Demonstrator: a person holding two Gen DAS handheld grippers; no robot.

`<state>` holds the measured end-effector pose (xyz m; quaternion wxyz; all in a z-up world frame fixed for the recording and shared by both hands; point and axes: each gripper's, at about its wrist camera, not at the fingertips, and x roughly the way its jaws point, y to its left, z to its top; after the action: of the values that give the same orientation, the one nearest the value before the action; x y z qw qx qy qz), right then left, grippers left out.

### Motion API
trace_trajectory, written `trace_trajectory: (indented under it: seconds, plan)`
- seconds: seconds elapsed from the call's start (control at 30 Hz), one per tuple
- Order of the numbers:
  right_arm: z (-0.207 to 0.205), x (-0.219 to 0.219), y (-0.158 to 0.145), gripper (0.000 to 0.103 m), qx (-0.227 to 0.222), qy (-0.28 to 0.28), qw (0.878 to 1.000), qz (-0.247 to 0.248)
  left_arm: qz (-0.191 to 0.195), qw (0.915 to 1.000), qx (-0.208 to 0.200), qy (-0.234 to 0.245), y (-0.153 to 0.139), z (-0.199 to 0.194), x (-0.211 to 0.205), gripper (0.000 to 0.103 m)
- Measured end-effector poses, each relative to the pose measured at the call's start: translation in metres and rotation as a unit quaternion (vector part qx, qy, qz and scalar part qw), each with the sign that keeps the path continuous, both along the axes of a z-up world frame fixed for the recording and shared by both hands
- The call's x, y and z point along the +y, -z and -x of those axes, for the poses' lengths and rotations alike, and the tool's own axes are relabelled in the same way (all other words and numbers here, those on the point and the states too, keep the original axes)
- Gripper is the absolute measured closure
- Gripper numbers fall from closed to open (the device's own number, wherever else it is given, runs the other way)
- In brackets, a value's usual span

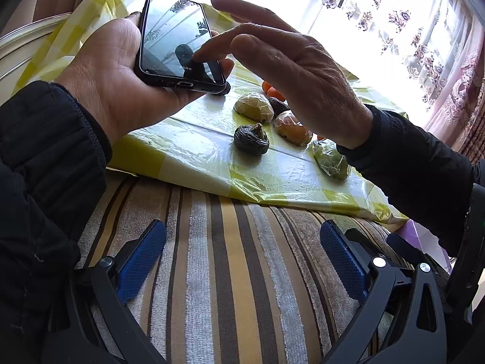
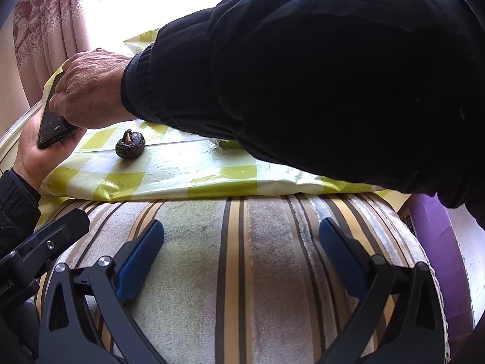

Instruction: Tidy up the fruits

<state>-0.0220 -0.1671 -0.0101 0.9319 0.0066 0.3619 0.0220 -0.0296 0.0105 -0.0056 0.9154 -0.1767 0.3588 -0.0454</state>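
Right now, from the left wrist camera, I see the left tongs (image 1: 242,261) spread wide and empty, resting over a striped cushion (image 1: 230,273). Neither hand is on them: the left hand (image 1: 121,75) cradles a phone (image 1: 178,39) while the right hand (image 1: 291,69) taps its screen. The fruits lie at twelve o'clock from the tongs, on the worktop's yellow checked cover (image 1: 197,157): a dark wrinkled fruit (image 1: 251,139) nearest, its stem upward, then a wrapped pale-green fruit (image 1: 254,107) behind it, a wrapped orange fruit (image 1: 292,127) at one o'clock, and a wrapped green fruit (image 1: 332,159) toward two o'clock. Small orange fruits (image 1: 271,90) sit farthest back.

From the right wrist camera, the right tongs (image 2: 242,256) also stand wide with nothing between them. The dark wrinkled fruit (image 2: 130,145) lies at eleven o'clock, well apart. A black sleeve (image 2: 318,75) crosses the upper view and hides most other fruits, though a sliver of green shows under it.

I judge sorting not yet begun; the left tongs are better placed for the nearest fruit, and both hands and the phone hang over the approach.
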Motion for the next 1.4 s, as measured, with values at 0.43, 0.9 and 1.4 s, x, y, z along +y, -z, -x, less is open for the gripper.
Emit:
trace_trajectory:
  seconds: [0.43,0.9,1.4]
  plan:
    - [0.0,0.0,0.0,0.001,0.0,0.0,1.0,0.0,0.001,1.0,-0.001,0.0,-0.0005,0.0003,0.0001,0.005]
    - [0.0,0.0,0.0,0.001,0.0,0.0,1.0,0.0,0.007,1.0,-0.002,-0.001,-0.0009,0.0011,0.0014,0.005]
    - [-0.0025,0.0003,0.0014,0.001,0.002,0.001,1.0,-0.005,0.029,0.9994,-0.019,0.004,-0.0034,0.0028,0.0055,0.005]
